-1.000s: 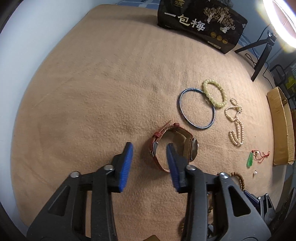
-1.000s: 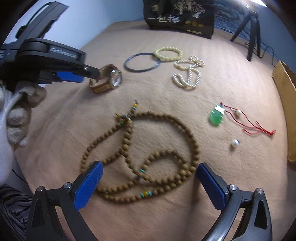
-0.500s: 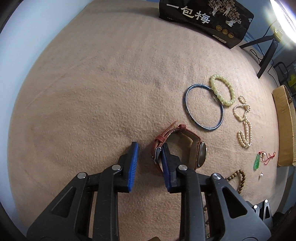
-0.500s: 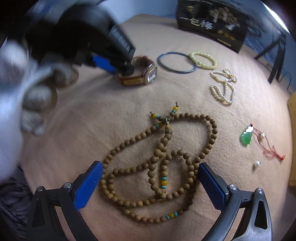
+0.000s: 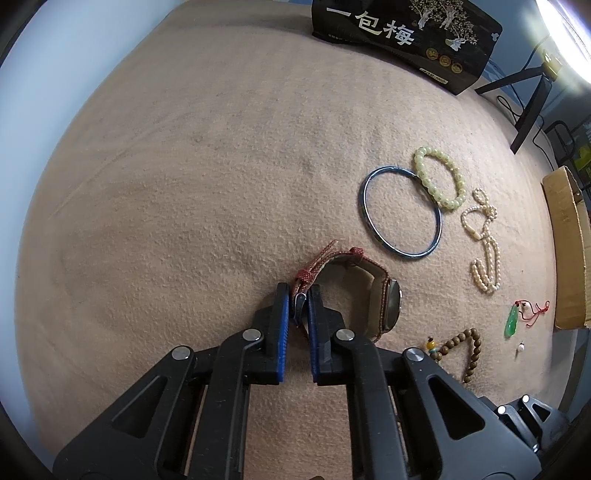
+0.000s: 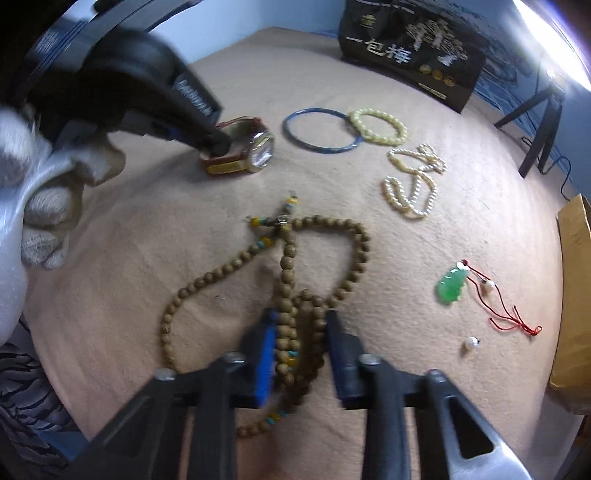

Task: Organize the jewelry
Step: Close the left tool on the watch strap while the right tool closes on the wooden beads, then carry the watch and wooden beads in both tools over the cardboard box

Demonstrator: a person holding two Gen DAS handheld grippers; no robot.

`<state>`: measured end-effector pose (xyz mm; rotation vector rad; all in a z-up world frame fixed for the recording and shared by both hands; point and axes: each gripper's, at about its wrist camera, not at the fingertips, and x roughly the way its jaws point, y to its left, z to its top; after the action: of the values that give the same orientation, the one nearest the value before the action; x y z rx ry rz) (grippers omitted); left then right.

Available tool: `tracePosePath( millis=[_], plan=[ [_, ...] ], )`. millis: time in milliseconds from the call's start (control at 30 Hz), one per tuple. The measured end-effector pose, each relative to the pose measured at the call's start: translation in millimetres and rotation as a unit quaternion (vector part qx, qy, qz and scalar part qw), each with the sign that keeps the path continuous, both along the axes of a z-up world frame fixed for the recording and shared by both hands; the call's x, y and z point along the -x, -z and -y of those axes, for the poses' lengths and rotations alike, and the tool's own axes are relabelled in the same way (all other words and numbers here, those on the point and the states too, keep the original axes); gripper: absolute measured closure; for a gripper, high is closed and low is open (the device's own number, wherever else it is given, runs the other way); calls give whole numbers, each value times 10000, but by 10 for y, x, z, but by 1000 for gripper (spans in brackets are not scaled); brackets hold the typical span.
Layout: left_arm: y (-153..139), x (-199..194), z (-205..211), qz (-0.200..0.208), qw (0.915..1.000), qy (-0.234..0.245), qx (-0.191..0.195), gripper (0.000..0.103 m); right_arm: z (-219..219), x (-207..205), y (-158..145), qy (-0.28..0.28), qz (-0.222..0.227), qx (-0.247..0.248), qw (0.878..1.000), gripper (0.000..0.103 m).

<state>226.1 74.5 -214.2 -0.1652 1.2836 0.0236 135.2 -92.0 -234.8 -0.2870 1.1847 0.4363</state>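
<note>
Left claw (image 5: 294, 306), wide apart a second ago around the strap, now pinched nearly shut on the red band of the watch (image 5: 373, 291) at lower centre of the left view, buckle squeezed between the blue pads. Right claw (image 6: 299, 347), spread broadly a moment back over the wooden bead necklace (image 6: 284, 266), now drawn in close on a bunch of its strands at lower centre of the right view; slightly blurred, yet beads clearly caught between the pads. Likely meaning: both pieces gripped and ready for lifting, neither yet raised off the tan blanket (image 5: 184, 184). Counted on the blanket: one watch, one wooden bead necklace, one blue bangle (image 5: 402, 210) right of centre, one pale green bead bracelet (image 5: 439, 177) touching the bangle's upper edge, one pearl strand (image 5: 484, 240) further right, one green pendant (image 5: 512, 320) on red cord at lower right, one loose pearl (image 5: 520, 348) just below it. Also one black printed bag (image 5: 402, 33) at the top edge and one cardboard box (image 5: 569, 251) at the right edge, perhaps the destination, though hard to say.
</note>
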Motion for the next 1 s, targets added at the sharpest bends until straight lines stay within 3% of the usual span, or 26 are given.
tracePosePath(
  millis=[133, 300, 700, 1000],
  plan=[
    [-52, 37, -1, 111, 9999, -10, -21, 96, 120, -74, -53, 203, -112, -314, 9992, 92],
    [-223, 96, -71, 325, 9994, -93, 43, 96, 191, -105, -241, 250, 82, -527, 9983, 93],
    [-791, 301, -113, 1037, 9942, -95, 282, 96, 393, 144, -886, 450, 873, -776, 9921, 93],
    [-1252, 524, 148, 1560, 9865, 117, 481, 96, 783, 144, -1403, 784, 1564, -829, 9811, 93]
  ],
)
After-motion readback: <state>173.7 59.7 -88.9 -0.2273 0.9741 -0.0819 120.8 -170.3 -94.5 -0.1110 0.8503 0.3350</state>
